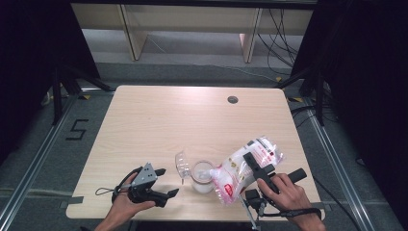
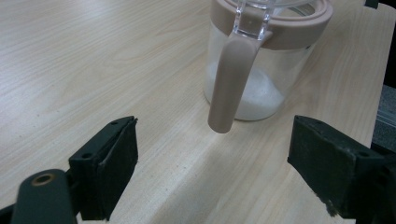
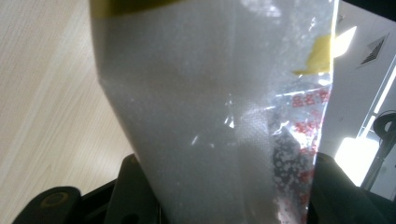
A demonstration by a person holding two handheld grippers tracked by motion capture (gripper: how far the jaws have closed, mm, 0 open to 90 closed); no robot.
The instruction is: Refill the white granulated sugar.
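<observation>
A clear jar [image 1: 203, 177] with a beige rim holds some white granules and stands near the table's front edge. Its clear lid [image 1: 182, 166] is flipped open to the left. In the left gripper view the jar [image 2: 254, 88] stands just ahead, and its beige latch [image 2: 231, 79] hangs down the near side. My left gripper [image 1: 167, 182] [image 2: 215, 154] is open, left of the jar and apart from it. My right gripper [image 1: 252, 163] [image 3: 229, 196] is shut on a clear bag of white granules [image 1: 243, 168] [image 3: 210, 116]. The bag tilts with its lower end against the jar's mouth.
The light wooden table [image 1: 192, 120] has a round cable hole [image 1: 233, 99] at the back right. Wooden shelf legs [image 1: 132, 38] and loose cables [image 1: 284, 33] stand beyond it. A tape mark "5" [image 1: 77, 129] is on the floor at the left.
</observation>
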